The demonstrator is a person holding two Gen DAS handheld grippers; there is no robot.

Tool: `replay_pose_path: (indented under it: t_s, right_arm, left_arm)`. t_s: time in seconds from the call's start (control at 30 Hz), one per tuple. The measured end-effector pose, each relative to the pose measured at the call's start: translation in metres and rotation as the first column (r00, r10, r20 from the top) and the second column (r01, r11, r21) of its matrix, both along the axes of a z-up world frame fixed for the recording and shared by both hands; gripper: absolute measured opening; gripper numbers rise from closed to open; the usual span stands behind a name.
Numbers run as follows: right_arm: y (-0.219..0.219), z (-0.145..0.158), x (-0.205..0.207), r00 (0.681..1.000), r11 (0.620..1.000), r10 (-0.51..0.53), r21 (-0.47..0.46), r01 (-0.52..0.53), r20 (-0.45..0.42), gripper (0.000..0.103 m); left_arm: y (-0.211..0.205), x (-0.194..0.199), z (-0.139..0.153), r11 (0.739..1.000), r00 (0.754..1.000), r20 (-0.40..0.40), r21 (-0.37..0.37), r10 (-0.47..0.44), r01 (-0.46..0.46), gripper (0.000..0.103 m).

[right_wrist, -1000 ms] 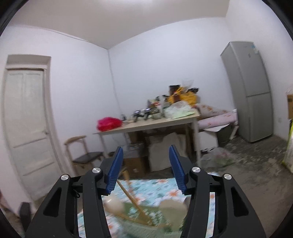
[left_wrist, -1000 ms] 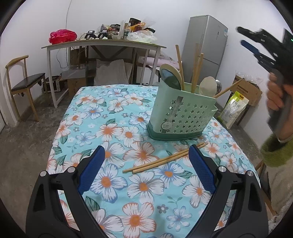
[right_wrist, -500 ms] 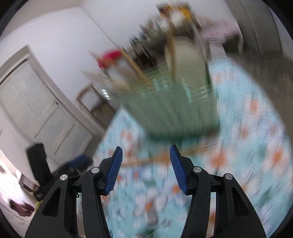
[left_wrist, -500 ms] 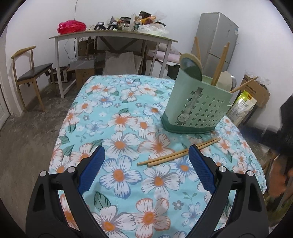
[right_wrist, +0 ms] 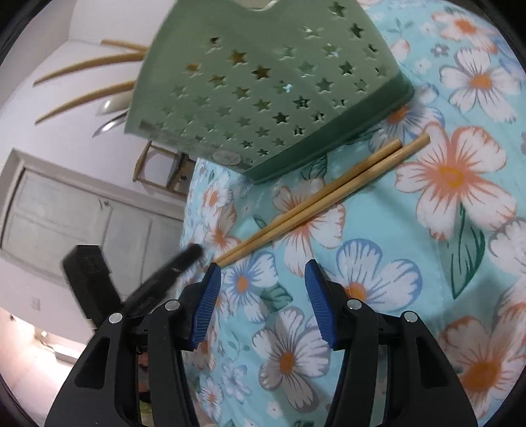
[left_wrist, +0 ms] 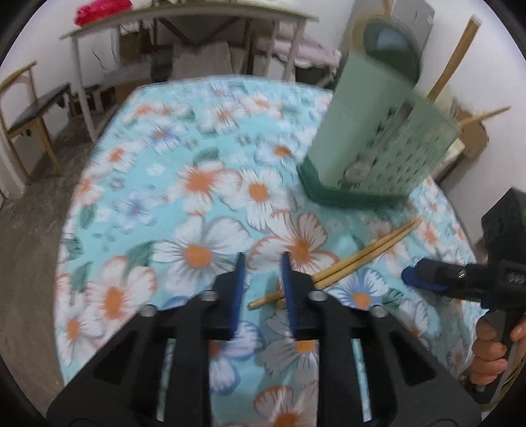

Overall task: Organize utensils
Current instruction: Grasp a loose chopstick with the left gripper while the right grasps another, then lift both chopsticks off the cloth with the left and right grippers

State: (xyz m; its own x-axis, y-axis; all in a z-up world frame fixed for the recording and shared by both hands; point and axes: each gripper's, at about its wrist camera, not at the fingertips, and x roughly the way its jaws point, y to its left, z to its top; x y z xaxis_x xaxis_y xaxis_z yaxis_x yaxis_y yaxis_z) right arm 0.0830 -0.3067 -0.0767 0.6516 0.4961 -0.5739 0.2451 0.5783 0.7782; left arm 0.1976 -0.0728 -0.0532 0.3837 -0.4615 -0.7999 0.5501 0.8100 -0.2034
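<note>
Two wooden chopsticks [left_wrist: 361, 249] [right_wrist: 315, 200] lie side by side on the flowered tablecloth [left_wrist: 197, 184], in front of a green star-holed utensil holder [left_wrist: 378, 138] [right_wrist: 263, 82] that has chopsticks and spoons in it. My left gripper [left_wrist: 262, 259] hovers over their thin ends with its jaws closing to a narrow gap. The tips lie in that gap and run under the right-hand finger [left_wrist: 292, 289]; the pads do not press them. My right gripper [right_wrist: 262, 266] [left_wrist: 424, 279] is open and empty just above the cloth, close beside the same ends. In the right wrist view the left gripper [right_wrist: 171, 272] is a black blur.
A hand [left_wrist: 493, 345] holds the right gripper at the table's right side. Behind stand a cluttered second table [left_wrist: 184, 13] with a red bag [left_wrist: 102, 11], a wooden chair [left_wrist: 26, 108] and a door [right_wrist: 82, 213]. The table's left edge [left_wrist: 65, 230] drops to bare floor.
My left gripper has come down and forward onto the chopsticks' near ends, and its jaws have narrowed from wide open. My right gripper has dropped from high up, rolled, to just above the cloth.
</note>
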Motion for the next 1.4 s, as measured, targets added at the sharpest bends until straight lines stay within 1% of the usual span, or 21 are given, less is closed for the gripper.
replay_pose_path:
  t_s: [0.03,0.07,0.13,0.2,0.23,0.37,0.43,0.53,0.6,0.67,0.73,0.83,1.0,1.17,1.33,1.4]
  right_arm:
    - [0.001,0.000,0.001,1.000,1.000,-0.004,0.008,0.004,-0.001,0.053]
    - [-0.002,0.000,-0.001,1.000,1.000,-0.009,0.020,0.009,-0.002,0.053]
    - [-0.006,0.001,-0.005,1.000,0.999,-0.020,0.035,0.020,-0.003,0.053]
    - [-0.010,0.000,-0.009,1.000,0.999,-0.031,0.044,0.031,-0.004,0.053]
    - [-0.010,-0.001,-0.008,0.999,0.998,-0.034,0.047,0.034,-0.006,0.052]
    - [-0.015,-0.003,-0.014,0.998,0.997,-0.053,0.052,0.054,-0.019,0.047]
    - [-0.019,-0.002,-0.019,0.998,0.997,-0.063,0.043,0.065,-0.029,0.041]
    - [-0.021,-0.004,-0.026,0.996,0.996,-0.081,0.045,0.083,-0.041,0.034]
    - [-0.022,-0.005,-0.028,0.995,0.995,-0.089,0.047,0.091,-0.046,0.028]
    - [-0.024,-0.007,-0.032,0.994,0.994,-0.098,0.052,0.101,-0.052,0.023]
    - [-0.026,-0.010,-0.033,0.993,0.992,-0.104,0.058,0.108,-0.061,0.016]
    - [-0.028,-0.012,-0.036,0.992,0.991,-0.108,0.071,0.113,-0.067,0.009]
    - [-0.030,-0.014,-0.042,0.992,0.989,-0.102,0.101,0.109,-0.071,0.009]
    - [-0.027,-0.014,-0.038,0.993,0.991,-0.087,0.096,0.095,-0.083,0.014]
    - [-0.018,-0.016,-0.026,0.993,0.993,-0.087,0.078,0.094,-0.083,0.013]
    - [-0.017,-0.017,-0.024,0.993,0.992,-0.090,0.077,0.096,-0.080,0.011]
  left_arm:
    - [-0.003,0.003,-0.006,1.000,0.999,-0.044,0.000,-0.015,0.015,0.005]
    - [-0.005,0.004,-0.010,1.000,0.997,-0.069,0.001,-0.025,0.025,0.003]
    - [-0.007,-0.001,-0.011,0.999,0.993,-0.107,-0.010,-0.054,0.054,0.002]
    - [-0.007,-0.006,-0.011,0.996,0.983,-0.164,-0.039,-0.088,0.083,0.002]
    - [-0.007,-0.011,-0.012,0.993,0.976,-0.191,-0.056,-0.109,0.100,0.002]
    - [-0.003,-0.041,-0.017,0.978,0.931,-0.305,-0.117,-0.202,0.174,0.002]
    - [0.000,-0.057,-0.020,0.971,0.908,-0.350,-0.143,-0.231,0.192,0.002]
    - [0.005,-0.072,-0.024,0.968,0.894,-0.378,-0.164,-0.240,0.190,0.002]
    - [0.008,-0.077,-0.023,0.967,0.893,-0.383,-0.179,-0.238,0.181,0.002]
    - [0.011,-0.078,-0.022,0.968,0.898,-0.374,-0.184,-0.231,0.172,0.002]
    - [0.014,-0.079,-0.018,0.969,0.911,-0.348,-0.183,-0.222,0.166,0.002]
    - [0.013,-0.076,-0.012,0.970,0.922,-0.323,-0.185,-0.213,0.159,0.002]
    - [0.009,-0.070,0.001,0.969,0.935,-0.285,-0.186,-0.212,0.164,0.003]
    - [0.003,-0.070,0.001,0.969,0.938,-0.271,-0.172,-0.217,0.175,0.008]
    - [-0.007,-0.070,-0.001,0.969,0.938,-0.268,-0.167,-0.221,0.181,0.009]
    - [-0.010,-0.069,-0.001,0.969,0.938,-0.265,-0.169,-0.222,0.182,0.011]
